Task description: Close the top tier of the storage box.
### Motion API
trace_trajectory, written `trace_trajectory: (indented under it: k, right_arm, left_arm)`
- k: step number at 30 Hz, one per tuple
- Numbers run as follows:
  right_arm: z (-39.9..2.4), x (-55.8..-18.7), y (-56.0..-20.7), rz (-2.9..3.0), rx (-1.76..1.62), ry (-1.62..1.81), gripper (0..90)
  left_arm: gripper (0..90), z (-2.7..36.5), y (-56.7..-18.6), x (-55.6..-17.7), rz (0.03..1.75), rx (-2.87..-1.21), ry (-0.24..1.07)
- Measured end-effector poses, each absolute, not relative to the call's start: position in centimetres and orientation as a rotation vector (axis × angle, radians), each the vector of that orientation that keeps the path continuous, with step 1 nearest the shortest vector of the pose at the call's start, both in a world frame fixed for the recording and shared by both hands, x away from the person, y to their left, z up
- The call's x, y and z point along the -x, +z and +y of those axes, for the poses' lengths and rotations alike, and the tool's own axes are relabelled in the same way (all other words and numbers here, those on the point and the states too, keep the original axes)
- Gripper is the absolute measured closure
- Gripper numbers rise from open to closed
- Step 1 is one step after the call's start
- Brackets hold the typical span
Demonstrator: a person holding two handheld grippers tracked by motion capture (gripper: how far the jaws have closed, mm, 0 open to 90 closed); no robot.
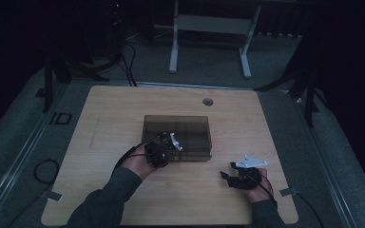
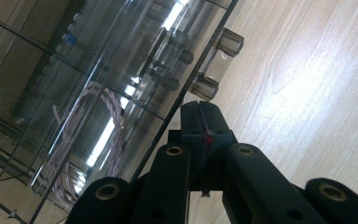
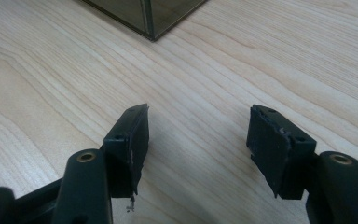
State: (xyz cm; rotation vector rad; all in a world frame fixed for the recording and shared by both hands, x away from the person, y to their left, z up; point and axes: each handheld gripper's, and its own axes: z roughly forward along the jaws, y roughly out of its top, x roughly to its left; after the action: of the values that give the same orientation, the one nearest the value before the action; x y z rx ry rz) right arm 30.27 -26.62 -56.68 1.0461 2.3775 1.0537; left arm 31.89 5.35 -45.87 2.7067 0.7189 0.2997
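A: Smoky transparent plastic compartment box [image 1: 177, 137] at mid-table on the pale wooden tabletop [image 1: 114, 114], twisted pink cord [image 2: 114, 116] inside.

B: Left gripper [image 1: 164, 146] at the near edge of the box, clenched, nothing visibly pinched, tips just beside the clear cylindrical knobs [image 2: 216, 63].

A: Right gripper [image 1: 229, 175] near right, released, empty above bare wood.

We see the high view very dim, floor and corners near black. Both claw views are bright: glare streaks on the clear organizer box [image 2: 121, 88], soft sheen on the desk [image 2: 307, 93], near claw arms blurred.
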Motion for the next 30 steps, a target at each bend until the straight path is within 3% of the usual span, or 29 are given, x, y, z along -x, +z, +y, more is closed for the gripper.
trace_trajectory:
  k: [30]
  right_arm:
    - [-26.6, -30.3, -56.7, 2.379, -1.043, 1.055, 39.0]
  left_arm:
    - [90.0, 5.4, -46.1, -33.0, 0.775, -2.674, 0.337]
